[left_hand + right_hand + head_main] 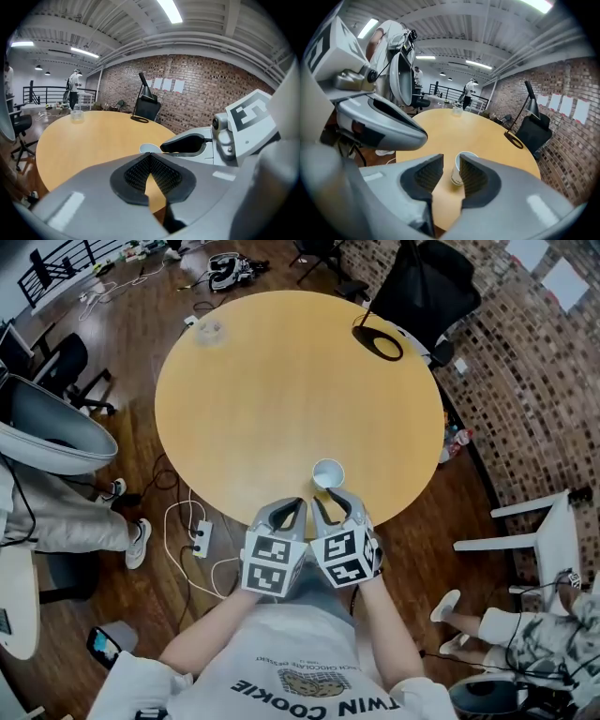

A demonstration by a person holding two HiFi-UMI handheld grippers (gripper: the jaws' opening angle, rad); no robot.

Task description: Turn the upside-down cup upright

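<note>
A white paper cup [328, 473] stands upright, mouth up, on the round wooden table [281, 381] near its front edge. In the right gripper view the cup [458, 171] shows through the gap between the jaws, just beyond their tips. My right gripper [330, 505] [451, 161] is open, a short way in front of the cup and holding nothing. My left gripper [289, 512] [150, 159] sits beside it at the table's edge with its pads meeting at the tips and nothing between them. In the left gripper view the cup's rim [149, 148] peeks above the jaws.
A small clear container [208, 331] sits at the table's far left, and a black ring-shaped lamp base [377, 343] at the far right. A black office chair [427, 287] stands behind the table. Cables and a power strip [200, 538] lie on the floor. A seated person's legs [66, 521] are at left.
</note>
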